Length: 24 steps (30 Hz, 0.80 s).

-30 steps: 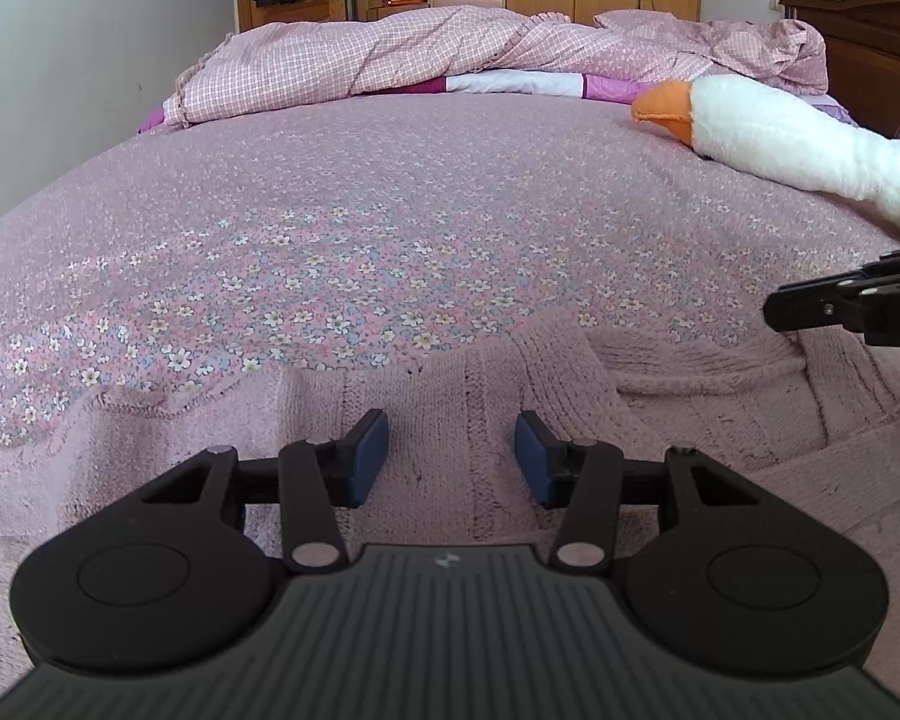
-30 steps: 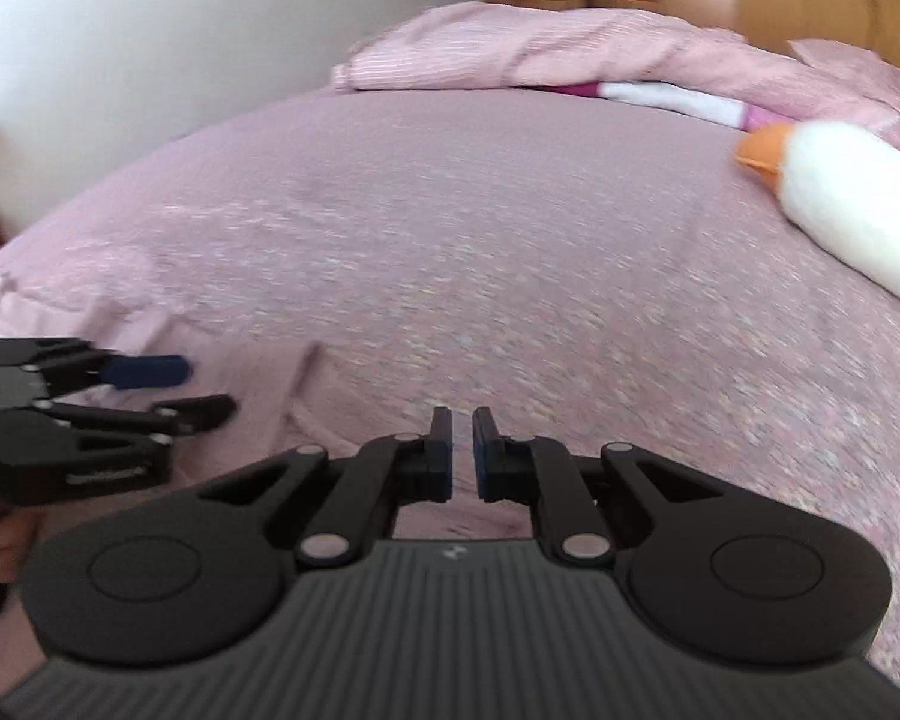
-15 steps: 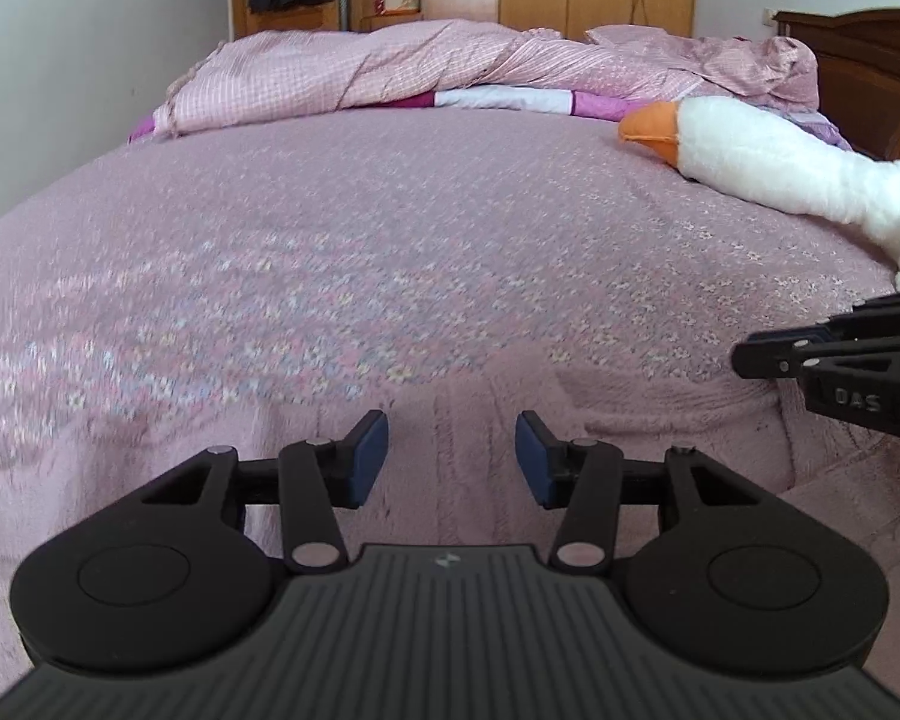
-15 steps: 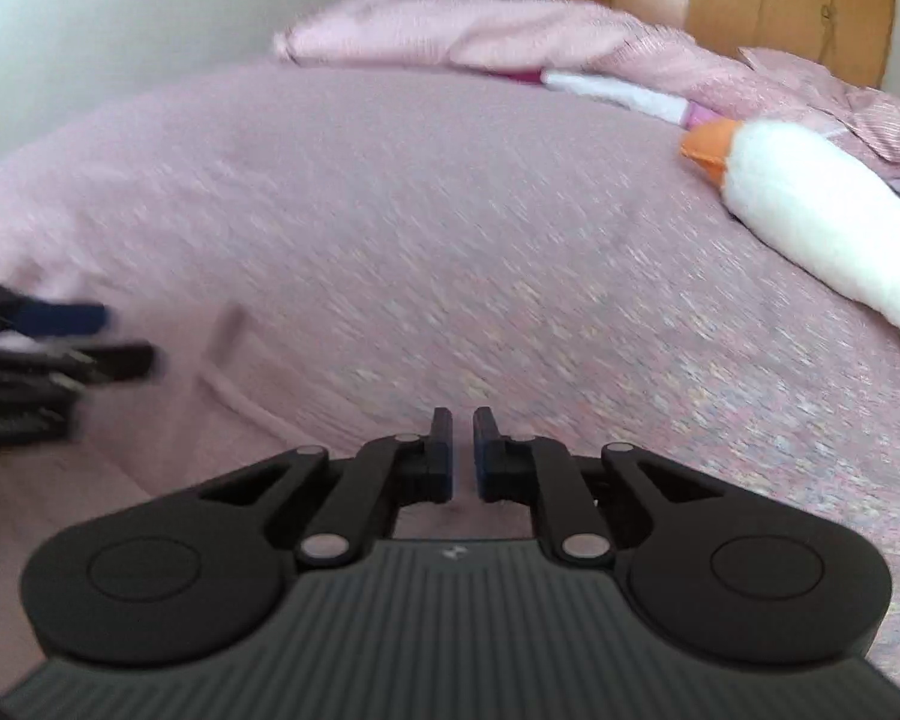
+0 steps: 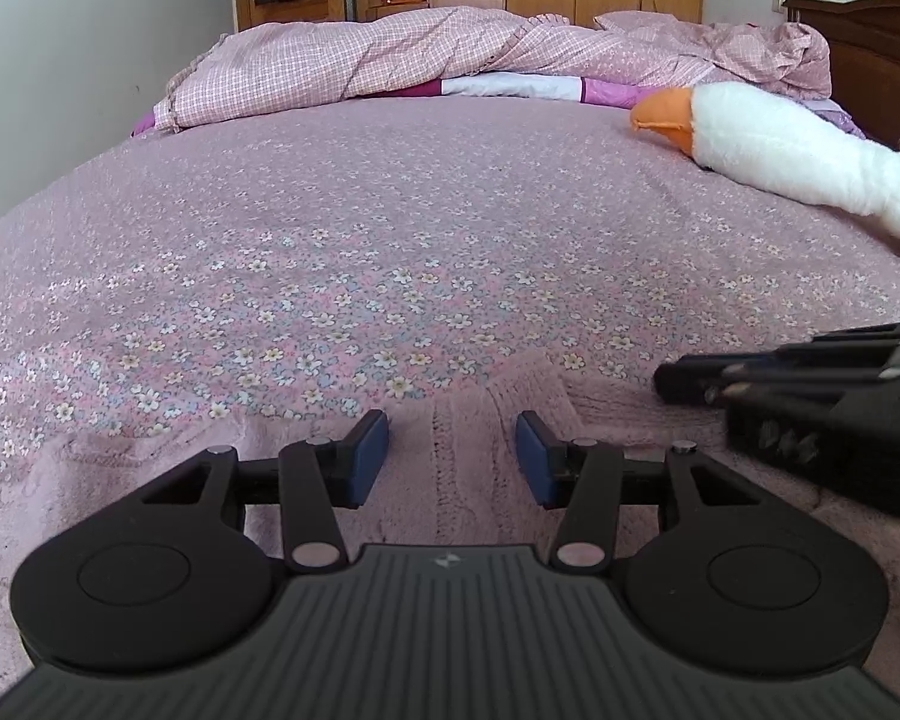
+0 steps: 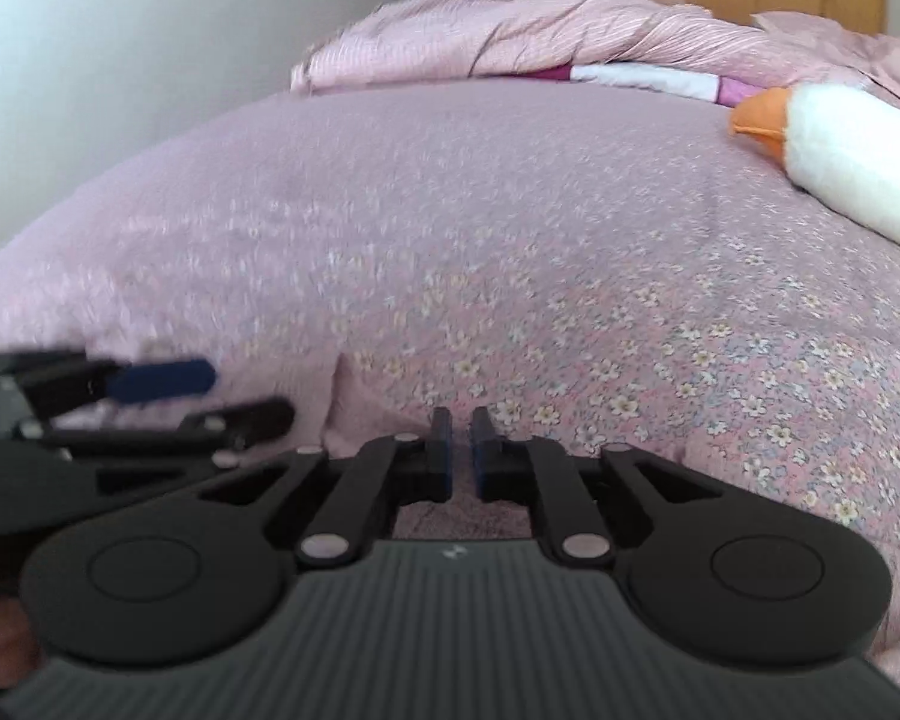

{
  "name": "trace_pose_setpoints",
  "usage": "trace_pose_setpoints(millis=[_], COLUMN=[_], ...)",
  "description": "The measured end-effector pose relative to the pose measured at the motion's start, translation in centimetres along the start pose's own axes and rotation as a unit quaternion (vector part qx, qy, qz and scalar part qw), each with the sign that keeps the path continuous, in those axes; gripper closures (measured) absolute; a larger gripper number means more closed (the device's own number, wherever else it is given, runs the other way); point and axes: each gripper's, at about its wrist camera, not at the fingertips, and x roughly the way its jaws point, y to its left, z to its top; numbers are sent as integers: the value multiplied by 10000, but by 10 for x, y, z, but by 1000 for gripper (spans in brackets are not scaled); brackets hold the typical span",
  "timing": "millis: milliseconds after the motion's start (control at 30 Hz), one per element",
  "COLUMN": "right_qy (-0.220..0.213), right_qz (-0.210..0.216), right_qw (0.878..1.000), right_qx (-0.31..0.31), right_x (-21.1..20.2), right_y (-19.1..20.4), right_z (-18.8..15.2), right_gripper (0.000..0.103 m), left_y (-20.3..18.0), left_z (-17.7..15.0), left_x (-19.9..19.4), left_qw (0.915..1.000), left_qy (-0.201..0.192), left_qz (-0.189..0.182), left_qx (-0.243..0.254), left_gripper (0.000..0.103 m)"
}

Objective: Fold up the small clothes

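Observation:
A pale pink knit sweater (image 5: 486,420) lies on the floral pink bedspread (image 5: 390,228), at the near edge under both grippers. My left gripper (image 5: 453,456) is open and empty, low over the sweater's ribbed fold. It also shows at the left of the right wrist view (image 6: 210,399). My right gripper (image 6: 457,456) has its jaws nearly together with a thin gap and nothing seen between them, just over the sweater's edge (image 6: 354,414). It enters the left wrist view from the right (image 5: 690,384).
A white plush goose with an orange beak (image 5: 780,144) lies at the right of the bed. A rumpled pink checked duvet (image 5: 420,54) is piled at the far end. A dark wooden headboard (image 5: 870,48) stands at the right, wardrobes behind.
The left gripper has moved forward over the sweater, so less of it shows ahead. The right gripper has swung left, closer to the left gripper. Neither gripper's opening has changed.

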Motion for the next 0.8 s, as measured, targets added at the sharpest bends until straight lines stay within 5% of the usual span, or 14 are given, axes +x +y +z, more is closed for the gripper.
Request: trace_pose_setpoints(millis=[300,433,800], right_qy=[-170,-236,-419], right_qz=[112,24,-125], right_qw=[9982,9963,9919], right_qx=[565,826,1192], right_x=[-64,-90,-158], right_y=[-6,-6,10], right_z=[-16,-30,-61], right_gripper=[91,44,43], left_y=[16,27,58], left_z=[-5,-9,-29], left_x=[-46,-75,-148], left_qw=[9999,9999,9988], left_qy=[19,-2,93], left_qz=[112,147,416], left_qx=[-11,-33,-239], left_gripper=[47,47,39])
